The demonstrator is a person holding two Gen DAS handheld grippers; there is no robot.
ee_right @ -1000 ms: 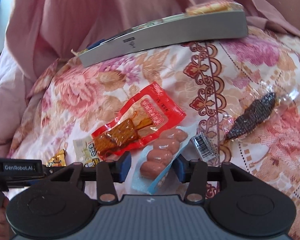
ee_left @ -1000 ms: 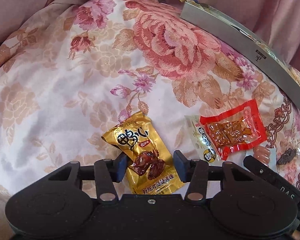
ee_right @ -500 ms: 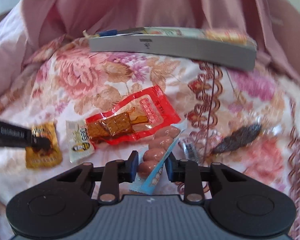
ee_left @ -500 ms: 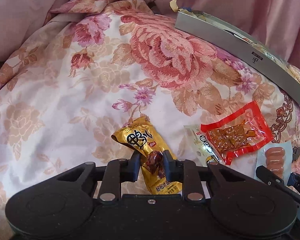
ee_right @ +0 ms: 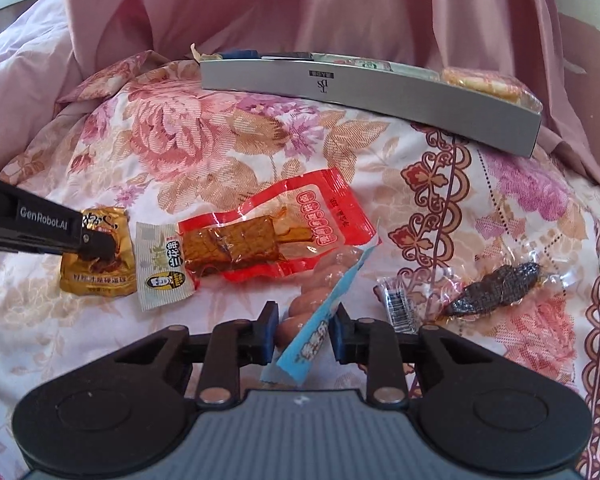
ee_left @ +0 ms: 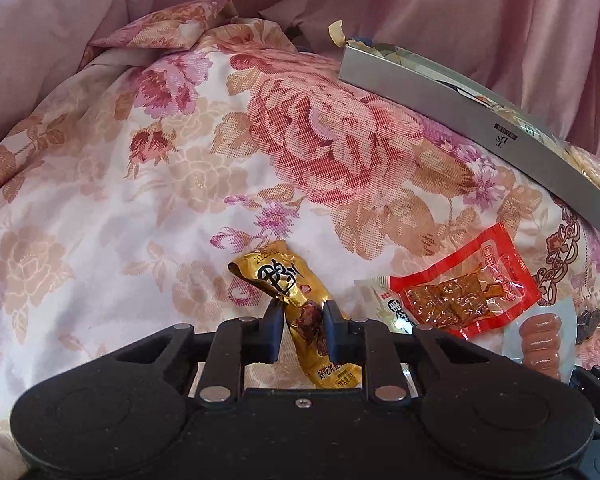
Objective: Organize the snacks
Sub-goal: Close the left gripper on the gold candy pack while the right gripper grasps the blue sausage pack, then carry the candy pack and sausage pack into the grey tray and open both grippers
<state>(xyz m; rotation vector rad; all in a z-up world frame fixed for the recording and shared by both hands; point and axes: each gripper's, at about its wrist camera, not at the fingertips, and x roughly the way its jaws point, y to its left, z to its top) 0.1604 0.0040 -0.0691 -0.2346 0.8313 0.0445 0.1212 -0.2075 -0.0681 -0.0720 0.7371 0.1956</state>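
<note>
My left gripper (ee_left: 302, 314) is shut on a gold snack packet (ee_left: 296, 304) and holds it over the floral bedspread. From the right wrist view the left gripper (ee_right: 96, 246) pinches that gold packet (ee_right: 100, 268). My right gripper (ee_right: 305, 320) is shut on a sausage pack (ee_right: 320, 300) with a blue wrapper; the pack also shows in the left wrist view (ee_left: 540, 340). A red tofu packet (ee_right: 268, 236) lies between the two. A grey box (ee_right: 372, 92) holding snacks sits at the far side.
A clear pack with a dark dried fish (ee_right: 496, 288) lies to the right of the sausages. Pink fabric (ee_right: 300, 8) hangs behind the box. The floral bedspread (ee_left: 140, 200) stretches to the left.
Both grippers closed on their packets, the left on the gold one, the right on the sausages. Both have since risen a little with them.
</note>
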